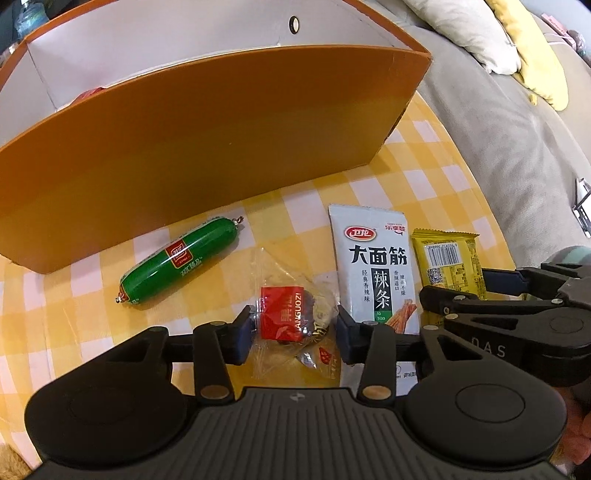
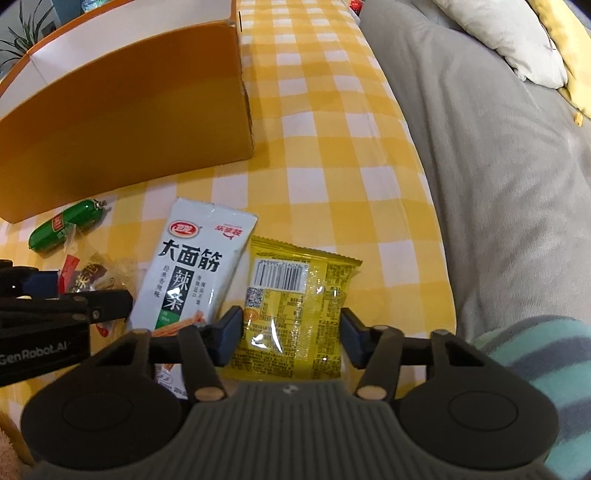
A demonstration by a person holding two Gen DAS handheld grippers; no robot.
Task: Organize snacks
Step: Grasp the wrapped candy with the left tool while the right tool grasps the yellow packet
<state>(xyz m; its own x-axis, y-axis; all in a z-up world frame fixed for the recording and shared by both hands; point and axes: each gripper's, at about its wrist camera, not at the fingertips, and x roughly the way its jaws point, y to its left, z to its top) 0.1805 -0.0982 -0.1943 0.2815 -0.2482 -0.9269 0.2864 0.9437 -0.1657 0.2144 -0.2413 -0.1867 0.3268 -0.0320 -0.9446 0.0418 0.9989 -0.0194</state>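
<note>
Several snacks lie on a yellow checked tablecloth (image 2: 325, 155) in front of an orange box (image 1: 207, 122). My left gripper (image 1: 293, 334) is open with its jaws on either side of a clear-wrapped snack with a red label (image 1: 284, 321). A green sausage (image 1: 177, 260) lies to its left. A white spicy-strip packet (image 1: 375, 266) lies to its right. My right gripper (image 2: 291, 336) is open around the near end of a yellow packet (image 2: 295, 295). The white packet (image 2: 195, 266) and the sausage (image 2: 66, 225) also show in the right wrist view.
The orange box (image 2: 125, 110) is open at the top with white inner walls and something red inside (image 1: 90, 94). A grey sofa (image 2: 498, 147) with cushions (image 1: 480, 33) runs along the table's right edge. My striped sleeve (image 2: 546, 354) is at the lower right.
</note>
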